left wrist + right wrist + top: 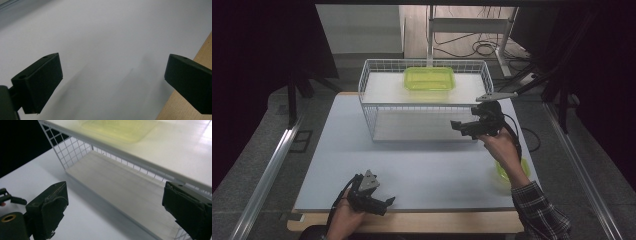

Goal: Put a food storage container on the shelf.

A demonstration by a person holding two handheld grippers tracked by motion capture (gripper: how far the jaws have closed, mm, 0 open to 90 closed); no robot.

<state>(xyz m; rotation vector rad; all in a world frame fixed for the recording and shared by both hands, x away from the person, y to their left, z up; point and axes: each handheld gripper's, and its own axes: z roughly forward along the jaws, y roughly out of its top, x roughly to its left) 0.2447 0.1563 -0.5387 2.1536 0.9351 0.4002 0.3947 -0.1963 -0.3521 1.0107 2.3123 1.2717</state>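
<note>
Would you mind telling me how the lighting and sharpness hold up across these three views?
High view: the white table is evenly lit while the surroundings fall into deep darkness. Left gripper view: soft double shadows of the left gripper stretch across the tabletop, and the picture is slightly soft. Right gripper view: the yellow-green container on the wire rack is washed out by glare and blurred.
</note>
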